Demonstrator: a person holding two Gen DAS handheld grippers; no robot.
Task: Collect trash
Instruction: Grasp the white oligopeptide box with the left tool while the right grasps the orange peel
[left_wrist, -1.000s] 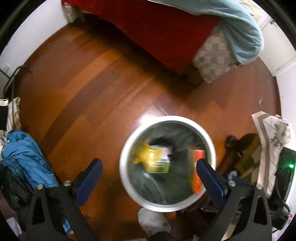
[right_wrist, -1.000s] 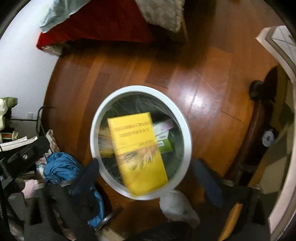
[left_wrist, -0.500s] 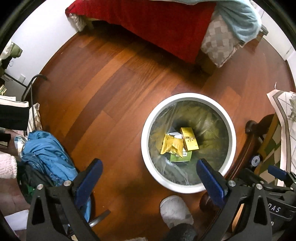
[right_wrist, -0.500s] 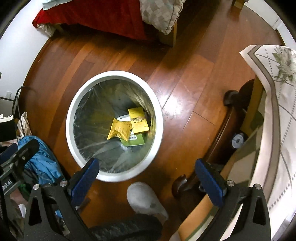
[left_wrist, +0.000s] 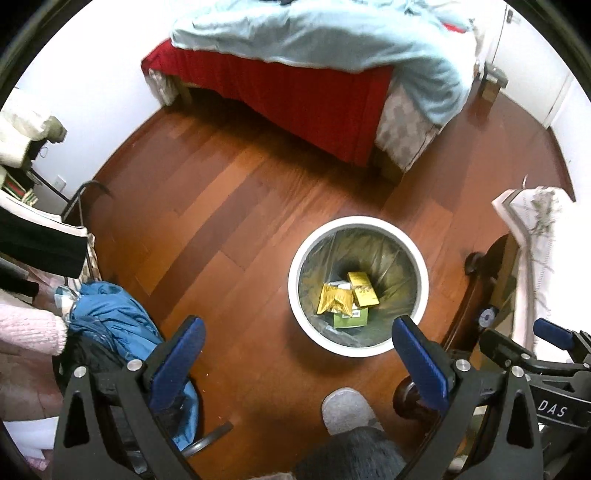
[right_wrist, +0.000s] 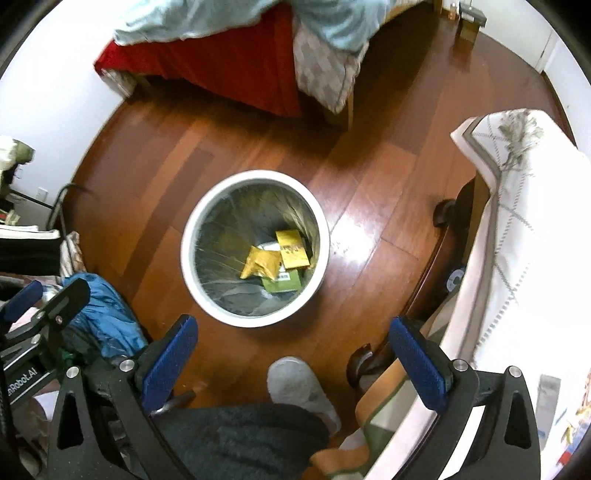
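"DAS" marks the right claw (left_wrist: 554, 334) (lettering cut off).

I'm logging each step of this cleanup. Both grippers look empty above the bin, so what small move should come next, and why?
Probably swing the right gripper toward the cloth-covered table to look for more trash. Both grippers are open and hold nothing, and the yellow box already lies inside the trash bin, so nothing here needs gripping.

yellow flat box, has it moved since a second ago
Yes. The yellow flat box was caught mid-air at the white round bin's rim; now it lies at the bottom beside a yellow crinkled pouch.
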